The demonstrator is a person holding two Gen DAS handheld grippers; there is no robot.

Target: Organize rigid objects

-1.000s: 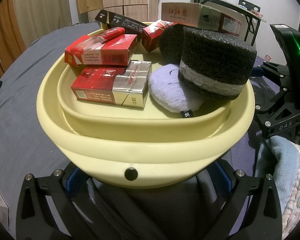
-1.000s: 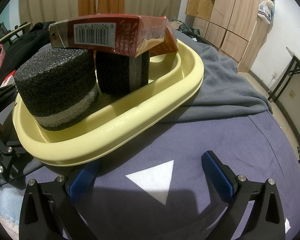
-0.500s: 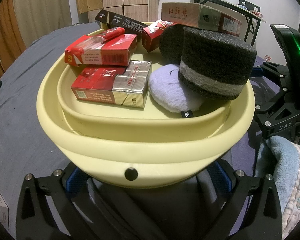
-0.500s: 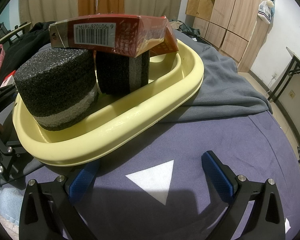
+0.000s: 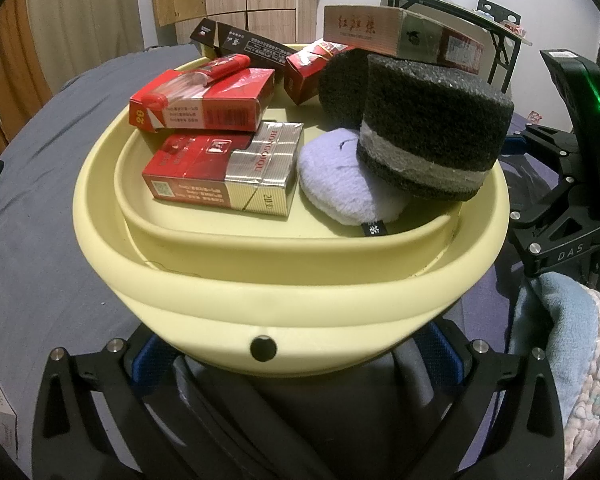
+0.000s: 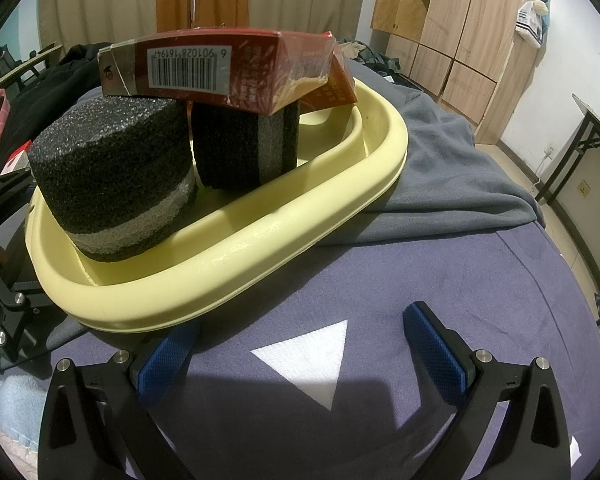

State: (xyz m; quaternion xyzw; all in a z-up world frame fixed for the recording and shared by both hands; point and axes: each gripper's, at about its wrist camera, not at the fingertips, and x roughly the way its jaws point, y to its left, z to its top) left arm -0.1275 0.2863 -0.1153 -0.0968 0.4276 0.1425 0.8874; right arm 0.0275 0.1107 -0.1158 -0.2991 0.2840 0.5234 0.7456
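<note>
Yellow tray point(image 6: 260, 248) on bed, long axis running 7 to 1 o'clock in right view. Carton point(image 6: 220, 72) lies flat across two sponges point(image 6: 116, 184). Right gripper point(image 6: 300, 344) fingers apart, empty; left gripper point(image 5: 292, 356) spread wide under tray rim.

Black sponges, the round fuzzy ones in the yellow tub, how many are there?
2. One black sponge sits at the near right of the yellow tub, leaning on the purple puff. The other stands on edge just behind it. A red box rests across both.
</note>
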